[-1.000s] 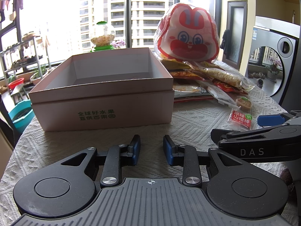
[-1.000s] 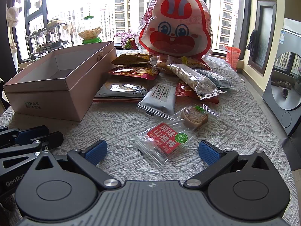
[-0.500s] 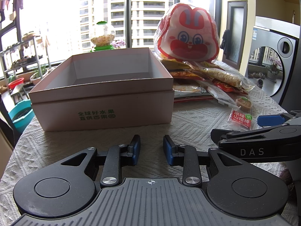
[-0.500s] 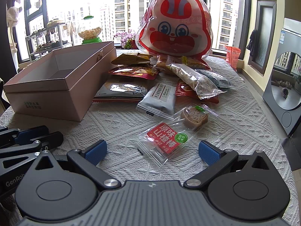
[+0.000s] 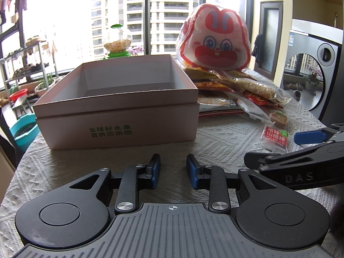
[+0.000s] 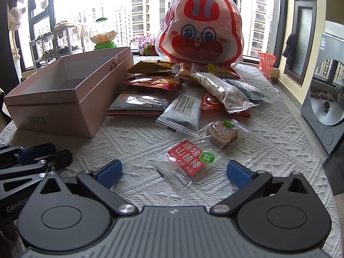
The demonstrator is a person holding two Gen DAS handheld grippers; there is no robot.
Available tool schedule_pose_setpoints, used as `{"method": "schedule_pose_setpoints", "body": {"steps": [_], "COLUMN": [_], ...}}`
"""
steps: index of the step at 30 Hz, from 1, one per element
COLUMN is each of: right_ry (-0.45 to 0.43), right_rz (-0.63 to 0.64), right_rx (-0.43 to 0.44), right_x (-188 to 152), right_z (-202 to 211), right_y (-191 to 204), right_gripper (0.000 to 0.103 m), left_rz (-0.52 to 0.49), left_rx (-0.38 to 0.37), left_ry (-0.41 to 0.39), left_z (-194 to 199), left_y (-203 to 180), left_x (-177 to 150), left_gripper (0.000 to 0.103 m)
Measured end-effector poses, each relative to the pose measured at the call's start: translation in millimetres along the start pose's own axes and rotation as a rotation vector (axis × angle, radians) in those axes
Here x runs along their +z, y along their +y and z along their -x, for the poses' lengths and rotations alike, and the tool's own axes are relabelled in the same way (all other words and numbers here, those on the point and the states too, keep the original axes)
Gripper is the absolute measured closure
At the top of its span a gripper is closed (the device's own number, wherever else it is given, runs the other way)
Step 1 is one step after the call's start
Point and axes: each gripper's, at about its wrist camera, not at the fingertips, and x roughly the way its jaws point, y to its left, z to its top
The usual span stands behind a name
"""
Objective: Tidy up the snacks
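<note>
A table under a white knitted cloth (image 6: 133, 142) carries an open pink box (image 6: 64, 109) at the left, a red-labelled clear packet (image 6: 189, 161) in front, and a heap of snack packets (image 6: 217, 88) behind it.

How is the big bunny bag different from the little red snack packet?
The bunny bag stands upright at the back of the table; the red snack packet lies flat near the front. The bunny bag is far bigger and shows a cartoon face; the packet shows white writing. Both are clear plastic with red.

Nothing visibly changes: the snacks (image 6: 189, 161), the box (image 5: 120, 111) and both tongs sit exactly as before.
</note>
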Motion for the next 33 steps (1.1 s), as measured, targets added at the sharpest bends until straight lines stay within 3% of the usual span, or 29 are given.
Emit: {"method": "schedule_pose_setpoints", "body": {"steps": [3, 6, 10, 13, 18, 20, 23, 26, 30, 33], "right_ry": [0.072, 0.101, 0.112, 0.097, 0.075, 0.068, 0.064, 0.063, 0.063, 0.063], "right_rz": [0.085, 0.147, 0.164, 0.169, 0.169, 0.165, 0.161, 0.161, 0.161, 0.160], "right_rx": [0.119, 0.168, 0.195, 0.194, 0.198, 0.198, 0.198, 0.198, 0.197, 0.197], "right_x": [4.0, -6.2, -18.7, -22.5, -20.8, -22.6, -23.2, -23.0, -22.9, -23.0], "right_z": [3.4, 15.4, 36.9, 39.5, 35.2, 37.0, 38.0, 38.3, 38.0, 37.8], "right_y": [-17.1, -28.7, -39.1, -41.0, -41.2, -41.5, -42.0, -41.5, -41.4, -41.4], "right_gripper": [0.000, 0.000, 0.000, 0.000, 0.000, 0.000, 0.000, 0.000, 0.000, 0.000], "left_rz": [-0.006, -0.043, 0.007, 0.037, -0.048, -0.074, -0.138, -0.250, -0.360, -0.287], "left_rx": [0.005, 0.017, -0.150, -0.155, -0.272, -0.293, -0.233, -0.202, -0.209, -0.278], "left_ry": [0.000, 0.010, 0.020, -0.036, 0.058, 0.107, 0.177, 0.108, 0.085, 0.154], "left_z": [1.2, -0.5, 4.4, 4.3, -58.2, -87.2, -113.9, -109.2, -95.6, -92.9], "left_y": [-0.4, -8.2, -16.5, -41.8, -78.2, -87.6, -99.1, -102.7, -101.9, -90.8], "left_x": [-0.2, 4.6, 35.0, 71.6, 111.7, 114.0, 108.1, 97.1, 87.1, 89.3], "left_gripper": [0.070, 0.073, 0.075, 0.075, 0.073, 0.073, 0.069, 0.065, 0.065, 0.066]}}
